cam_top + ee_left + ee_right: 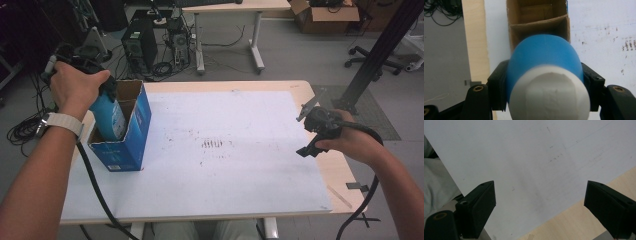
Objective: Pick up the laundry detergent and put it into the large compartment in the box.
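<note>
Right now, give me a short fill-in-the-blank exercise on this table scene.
1. The left gripper is shut on a blue ____ with a white cap.
2. The bottle is partly inside a blue cardboard ____.
3. The right gripper's fingers stand ____ above the white mat.

Missing words: bottle; box; open

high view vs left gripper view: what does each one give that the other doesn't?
High view alone: the person's left hand on the left gripper, the box's blue outside, and the right gripper held off to the right with nothing in it.

Left gripper view alone: the bottle's white cap end-on, and black pads pressing the blue body on both sides.

Both: the blue bottle over the open cardboard box, its inner divider, the white tabletop.
</note>
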The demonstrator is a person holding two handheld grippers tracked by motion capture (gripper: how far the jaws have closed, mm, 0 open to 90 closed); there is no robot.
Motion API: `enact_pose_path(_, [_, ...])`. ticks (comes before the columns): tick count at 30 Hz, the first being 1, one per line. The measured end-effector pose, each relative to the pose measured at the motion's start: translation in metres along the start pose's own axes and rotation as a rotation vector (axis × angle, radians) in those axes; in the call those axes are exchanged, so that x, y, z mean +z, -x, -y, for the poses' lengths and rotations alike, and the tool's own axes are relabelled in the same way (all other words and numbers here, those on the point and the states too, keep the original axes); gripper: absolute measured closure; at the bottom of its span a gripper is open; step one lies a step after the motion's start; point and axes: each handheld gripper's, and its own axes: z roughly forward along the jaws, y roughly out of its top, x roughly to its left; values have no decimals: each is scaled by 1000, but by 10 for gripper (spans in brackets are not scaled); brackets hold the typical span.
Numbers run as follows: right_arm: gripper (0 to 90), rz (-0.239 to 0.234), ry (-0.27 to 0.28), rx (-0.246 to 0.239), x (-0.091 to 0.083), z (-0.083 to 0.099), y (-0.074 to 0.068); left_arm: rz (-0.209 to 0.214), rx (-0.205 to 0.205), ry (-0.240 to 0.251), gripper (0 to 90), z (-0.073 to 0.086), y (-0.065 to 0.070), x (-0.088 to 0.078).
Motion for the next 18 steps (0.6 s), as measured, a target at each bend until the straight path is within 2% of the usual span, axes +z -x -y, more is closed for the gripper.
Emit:
enact_pose_path(6, [103,-4,-3,4,2,0,0,-16,1,5,375,3,1,17])
enact_pose_path(18, [103,-14,-5,5,7,1,1,-9,14,24,375,7,4,40])
